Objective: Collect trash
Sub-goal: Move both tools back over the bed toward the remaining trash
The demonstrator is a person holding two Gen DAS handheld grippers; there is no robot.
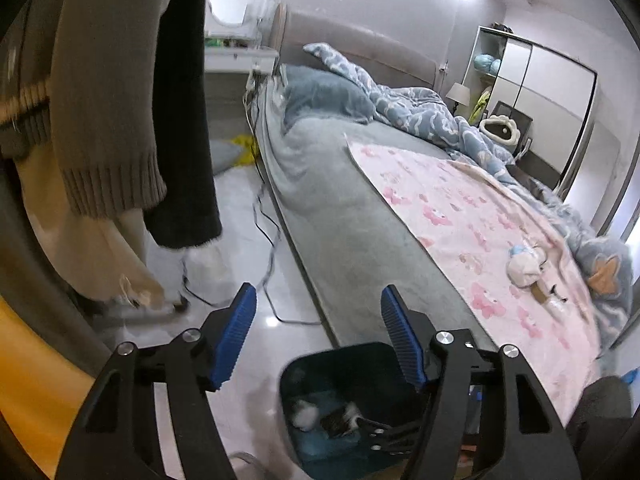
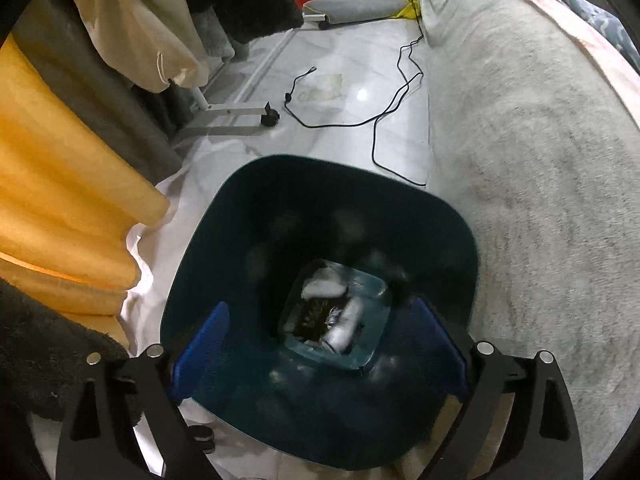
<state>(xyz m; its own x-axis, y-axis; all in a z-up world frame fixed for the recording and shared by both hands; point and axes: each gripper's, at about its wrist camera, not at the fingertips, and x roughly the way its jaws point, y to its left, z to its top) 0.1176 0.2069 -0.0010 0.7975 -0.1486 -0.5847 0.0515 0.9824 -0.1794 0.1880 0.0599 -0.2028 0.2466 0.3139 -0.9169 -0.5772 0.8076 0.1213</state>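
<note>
My right gripper [image 2: 320, 332] hangs directly over the trash bin [image 2: 440, 216], its blue pads spread wide and nothing between them, so that I look straight down the bin's throat. The bin is a dark teal plastic tub with rounded corners, its walls glossy and tapering to a small paler square floor, and it stands on the pale marble floor [image 2: 344, 64] just beside the grey bed [image 2: 520, 140]. At its bottom lie a crumpled white tissue [image 2: 324, 285], a white cylindrical bottle [image 2: 346, 326] lying tilted, and a dark, shredded wrapper [image 2: 314, 318] partly under them (the motion blur there hides finer detail). My left gripper [image 1: 318, 340] is likewise released and empty, held above the floor with the bin [image 1: 320, 364] low in its view, the right pad overlapping the bin's rim in the frame. A black cable [image 2: 384, 108] snakes across the floor beyond the bin, along the bed's edge. To my left hang clothes: a yellow fabric [image 2: 60, 160], a grey knit sweater [image 1: 104, 100], dark trousers [image 1: 180, 120]. Farther off, on the pink floral blanket [image 1: 460, 216] spread over the bed, sit more crumpled tissues [image 1: 524, 266] with a small brown scrap [image 1: 540, 294] just beside them. Beyond lie a blue duvet [image 1: 420, 108] and a white wardrobe [image 1: 540, 92].
</note>
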